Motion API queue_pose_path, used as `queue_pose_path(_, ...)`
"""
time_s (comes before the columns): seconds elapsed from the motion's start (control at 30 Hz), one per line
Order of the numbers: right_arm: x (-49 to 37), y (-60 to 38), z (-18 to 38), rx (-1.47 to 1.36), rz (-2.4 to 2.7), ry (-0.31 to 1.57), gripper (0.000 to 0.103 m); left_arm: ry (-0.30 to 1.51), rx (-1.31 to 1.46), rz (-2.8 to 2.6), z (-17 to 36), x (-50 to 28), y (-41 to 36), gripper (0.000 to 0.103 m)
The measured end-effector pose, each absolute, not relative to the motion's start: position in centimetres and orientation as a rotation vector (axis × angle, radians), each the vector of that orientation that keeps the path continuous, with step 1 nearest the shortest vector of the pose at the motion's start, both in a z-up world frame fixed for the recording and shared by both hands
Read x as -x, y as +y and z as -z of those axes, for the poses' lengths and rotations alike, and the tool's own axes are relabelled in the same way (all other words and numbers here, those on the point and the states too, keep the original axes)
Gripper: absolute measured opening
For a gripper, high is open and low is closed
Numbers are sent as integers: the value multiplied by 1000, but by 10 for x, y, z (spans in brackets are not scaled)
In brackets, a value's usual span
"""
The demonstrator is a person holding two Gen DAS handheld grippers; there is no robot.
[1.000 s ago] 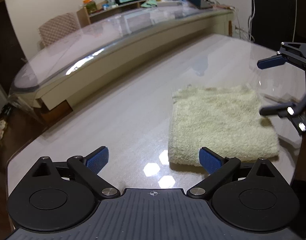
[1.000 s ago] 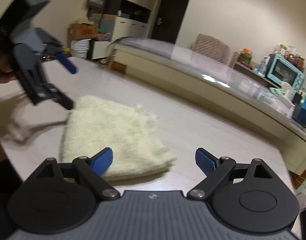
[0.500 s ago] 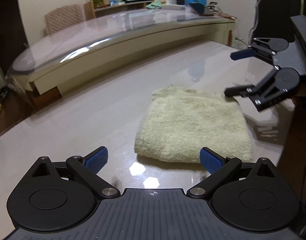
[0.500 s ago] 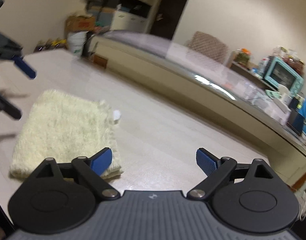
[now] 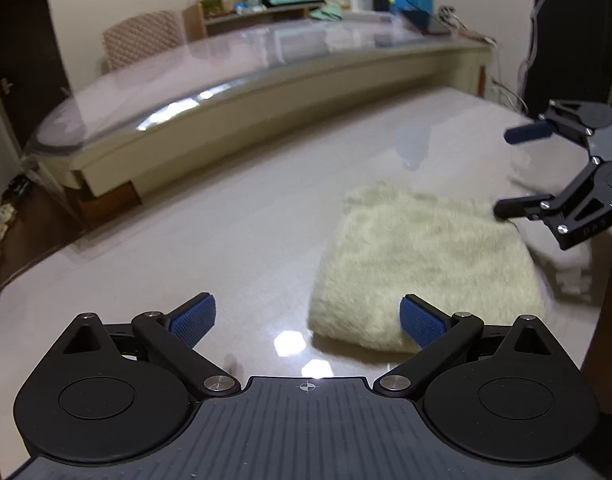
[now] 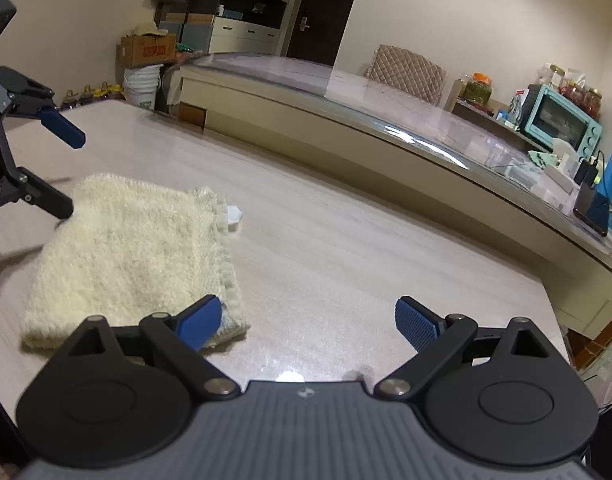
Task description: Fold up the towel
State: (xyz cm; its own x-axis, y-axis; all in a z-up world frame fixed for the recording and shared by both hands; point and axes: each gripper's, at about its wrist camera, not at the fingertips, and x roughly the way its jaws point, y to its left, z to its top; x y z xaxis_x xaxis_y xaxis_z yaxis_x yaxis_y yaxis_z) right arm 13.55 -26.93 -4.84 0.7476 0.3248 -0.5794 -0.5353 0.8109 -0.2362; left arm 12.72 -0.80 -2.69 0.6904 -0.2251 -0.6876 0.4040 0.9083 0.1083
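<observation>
**Towel fold: final check and release**

The towel (image 5: 422, 264) lies on the table (image 5: 234, 232) as a compact, thick rectangle, apparently already folded more than once. The left gripper (image 5: 308, 318) hovers at one short end with fingers spread wide and empty. The right gripper (image 6: 308, 320) hovers at the opposite end, fingers likewise spread and holding nothing.

Procedure, judged from this state:
1. If a further fold is required, take two adjacent corners at one end, one per gripper.
2. Pinch all layers together; the pile is thick, so close fully before lifting.
3. Carry the edge over level and lay it flush on the far edge.
4. If no fold remains, withdraw both grippers without brushing the pile.

Orientation: in the right wrist view the long axis runs from the near edge toward the far left. The hemmed edges (image 6: 222, 248) face right, with a small white tag (image 6: 234, 215) at the far right corner. The rounded fold appears to face left.
</observation>
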Motion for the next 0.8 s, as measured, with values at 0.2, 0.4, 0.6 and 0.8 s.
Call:
queue_pose_path(0.2, -152, -249, 38, 487, -566, 521, 96, 767, -275, 311, 37, -132, -3, 101)
queue_pose_path(0.4, -172, -226, 36, 560, -635, 559, 97, 781, -254, 296, 41, -133, -4, 103)
queue_pose_path(0.6, -180, -233, 38, 504, -653, 619, 97, 781, -246, 280, 40, -130, -4, 103)
queue_pose_path(0.8, -178, -256, 30, 421, -633, 637, 97, 779, -243, 252, 33, -121, -5, 103)
